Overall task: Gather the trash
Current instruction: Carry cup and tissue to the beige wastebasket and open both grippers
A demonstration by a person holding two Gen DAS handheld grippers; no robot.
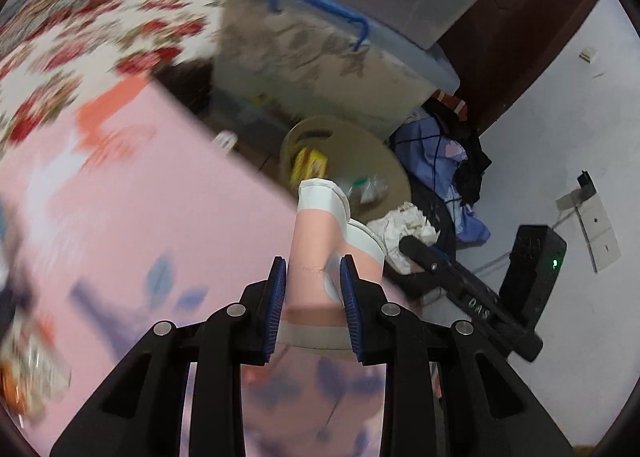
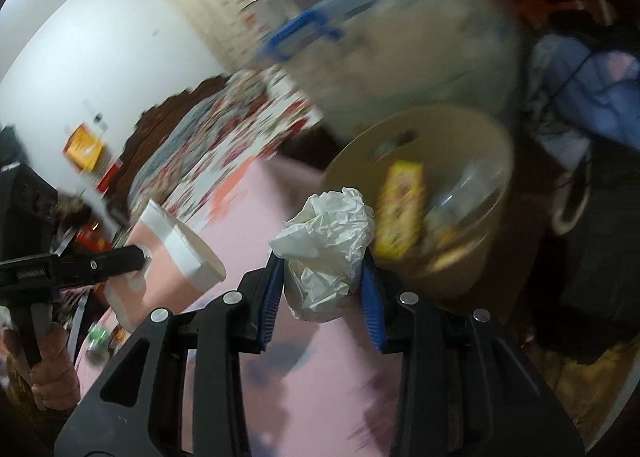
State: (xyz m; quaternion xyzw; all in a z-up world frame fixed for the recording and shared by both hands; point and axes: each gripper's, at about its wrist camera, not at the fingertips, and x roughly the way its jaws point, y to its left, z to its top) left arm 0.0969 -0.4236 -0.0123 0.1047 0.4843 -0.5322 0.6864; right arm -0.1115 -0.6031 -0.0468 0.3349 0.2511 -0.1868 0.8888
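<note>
My left gripper (image 1: pixel 314 277) is shut on a pink and white carton (image 1: pixel 320 241), held above the pink bed cover. The same carton (image 2: pixel 168 257) shows at the left of the right wrist view, pinched by the left gripper's black finger. My right gripper (image 2: pixel 320 281) is shut on a crumpled white paper wad (image 2: pixel 328 241), which also appears as a paper wad (image 1: pixel 404 223) beside the carton. A round tan trash bin (image 2: pixel 480 145) stands just beyond, holding a yellow packet (image 2: pixel 400 209) and clear wrappers. In the left view the bin (image 1: pixel 372 153) lies ahead of the carton.
Stacked clear storage boxes (image 1: pixel 328 57) with blue handles stand behind the bin. A pile of blue and dark clothes (image 1: pixel 452 161) lies to its right near a black device (image 1: pixel 536 265). A flowered bedspread (image 1: pixel 80 41) covers the far bed. Snack wrappers (image 1: pixel 28 369) lie at the left.
</note>
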